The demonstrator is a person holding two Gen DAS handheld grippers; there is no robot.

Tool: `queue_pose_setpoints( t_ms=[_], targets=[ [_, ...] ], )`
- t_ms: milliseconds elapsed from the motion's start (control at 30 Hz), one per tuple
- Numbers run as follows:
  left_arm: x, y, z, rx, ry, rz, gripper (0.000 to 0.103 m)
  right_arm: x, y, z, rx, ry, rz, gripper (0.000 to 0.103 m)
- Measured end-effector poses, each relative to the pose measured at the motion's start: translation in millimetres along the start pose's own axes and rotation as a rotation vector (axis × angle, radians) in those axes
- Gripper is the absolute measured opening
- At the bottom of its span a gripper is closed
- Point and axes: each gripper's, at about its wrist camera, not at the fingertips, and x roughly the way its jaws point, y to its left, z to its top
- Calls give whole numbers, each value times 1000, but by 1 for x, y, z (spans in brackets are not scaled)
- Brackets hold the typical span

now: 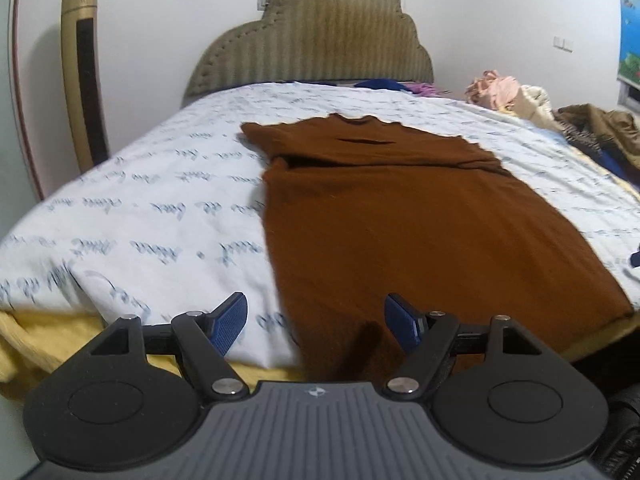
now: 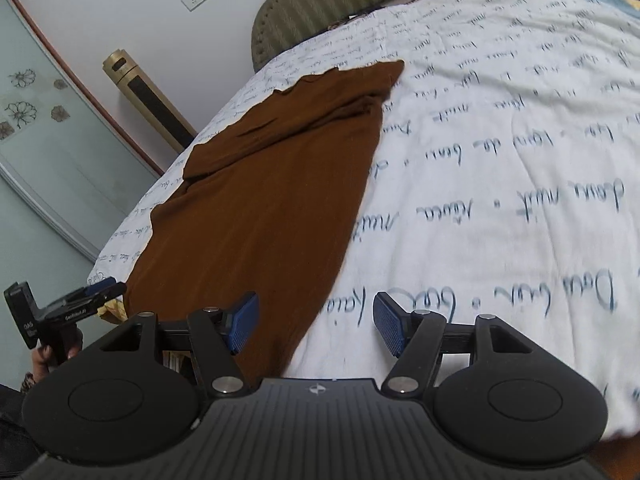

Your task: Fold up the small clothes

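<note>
A brown knit top (image 1: 400,220) lies flat on the white lettered bed sheet (image 1: 160,200), neck toward the headboard, sleeves folded in across the chest. My left gripper (image 1: 318,322) is open at the bed's near edge. The top's near left hem corner lies below the gap between its blue pads, which do not press on it. In the right wrist view, the top (image 2: 272,200) runs up the left half of the bed. My right gripper (image 2: 316,324) is open over its near right hem corner and grips nothing. A hand holds the left gripper (image 2: 108,286) at the far left.
A pile of loose clothes (image 1: 520,96) sits at the bed's far right by the padded headboard (image 1: 320,40). A gold tower appliance (image 1: 82,80) stands left of the bed, beside a glass sliding door (image 2: 40,140). A yellow blanket (image 1: 40,344) shows under the sheet at the near edge.
</note>
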Motion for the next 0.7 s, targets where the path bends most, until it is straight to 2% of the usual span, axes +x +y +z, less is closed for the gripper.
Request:
queue_pose_setpoints(
  t_ms=[167, 267, 400, 500, 700],
  targets=[
    [3, -5, -8, -41, 21, -60, 76, 8, 3, -15, 2, 14, 13, 65],
    [15, -6, -10, -66, 57, -53, 76, 16, 4, -19, 8, 9, 17, 65],
    [22, -8, -7, -85, 63, -53, 76, 28, -4, -19, 77, -1, 50, 66],
    [22, -14, -3, -89, 66, -97, 76, 31, -11, -17, 158, -8, 100, 73],
    [30, -31, 0, -40, 74, -106, 78, 42, -12, -13, 229, 23, 193, 73]
  ],
)
